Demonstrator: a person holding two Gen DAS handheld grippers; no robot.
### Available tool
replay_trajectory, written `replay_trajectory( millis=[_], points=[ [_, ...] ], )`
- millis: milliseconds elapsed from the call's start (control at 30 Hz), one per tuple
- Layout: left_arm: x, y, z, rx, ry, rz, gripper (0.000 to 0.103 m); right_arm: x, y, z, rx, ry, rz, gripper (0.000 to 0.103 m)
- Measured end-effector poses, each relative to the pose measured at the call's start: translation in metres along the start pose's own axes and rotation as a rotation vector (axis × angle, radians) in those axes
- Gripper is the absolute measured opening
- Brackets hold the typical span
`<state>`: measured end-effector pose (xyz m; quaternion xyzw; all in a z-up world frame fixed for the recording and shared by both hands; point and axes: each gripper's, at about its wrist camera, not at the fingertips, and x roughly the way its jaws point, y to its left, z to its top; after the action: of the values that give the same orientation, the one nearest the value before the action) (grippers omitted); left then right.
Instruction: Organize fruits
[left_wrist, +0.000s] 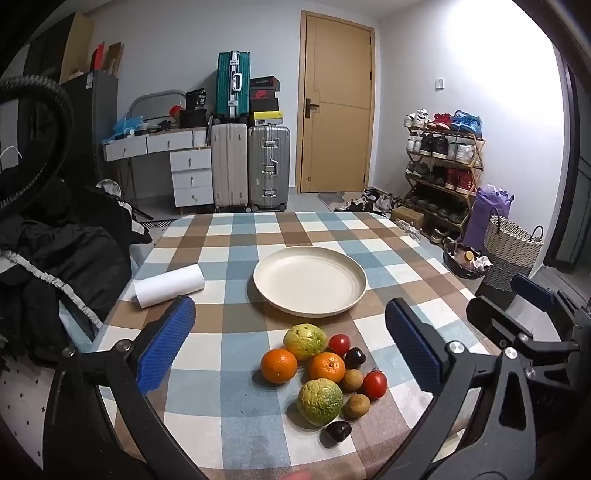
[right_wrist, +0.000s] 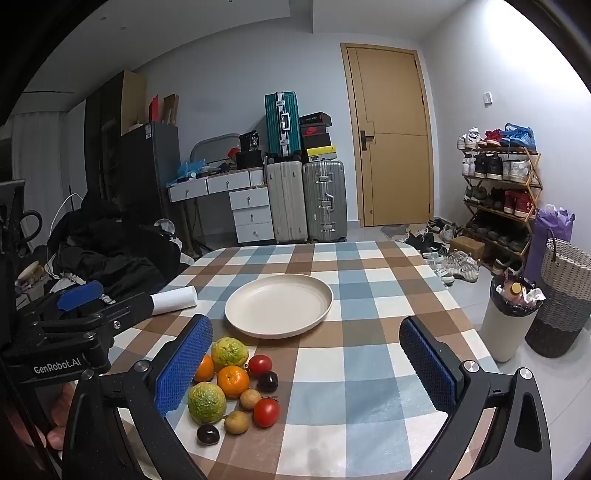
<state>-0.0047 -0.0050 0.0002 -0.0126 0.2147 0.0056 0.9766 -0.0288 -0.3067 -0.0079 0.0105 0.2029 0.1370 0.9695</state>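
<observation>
Tabletop (left_wrist: 229, 406) under a checked cloth, cream plate (left_wrist: 310, 281) mid-way toward the far edge, nothing in it; fruit pile (left_wrist: 321, 373) sits just inside the near edge, none moved to the plate yet

Left tongs (left_wrist: 290, 343) released, jaws wide, nothing between them, hovering above the near edge over the pile; right tongs (right_wrist: 306, 358) also released and unloaded, off toward the right side of the pile

Risks, biggest first:
- the two green citrus (left_wrist: 320, 400) are the bulkiest and round, wide jaws may clip only the shoulder, so they could squirt out and roll
- oranges (left_wrist: 279, 365) touch their neighbours, closing on one likely shoves the rest, cluster scatters toward the near edge and may drop off
- tomatoes (left_wrist: 374, 384) soft, too hard a squeeze could bruise or split them
- brown kiwi-like fruit (left_wrist: 357, 405) and dark plums (left_wrist: 338, 430) are small and wedged between bigger ones, pad may catch two at once or miss; the near plum is closest to the edge
- both tongs crowd the same pile, so they may knock together

Hard to see: in the right wrist view the left pad covers part of one orange (right_wrist: 205, 368); near edge of the tabletop cut off by the tong frames; paper roll (left_wrist: 169, 285) at the left edge partly hidden in the right view; exact fruit kinds uncertain; fisheye bends the edges
</observation>
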Motion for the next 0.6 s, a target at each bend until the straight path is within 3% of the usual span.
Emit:
replay_trajectory(
  millis=[600],
  points=[
    [0.004, 0.007, -0.005, -0.054, 0.030, -0.013, 0.103, 0.000, -0.005, -0.004, 0.027, -0.006, 0.020, 0.103]
  ],
)
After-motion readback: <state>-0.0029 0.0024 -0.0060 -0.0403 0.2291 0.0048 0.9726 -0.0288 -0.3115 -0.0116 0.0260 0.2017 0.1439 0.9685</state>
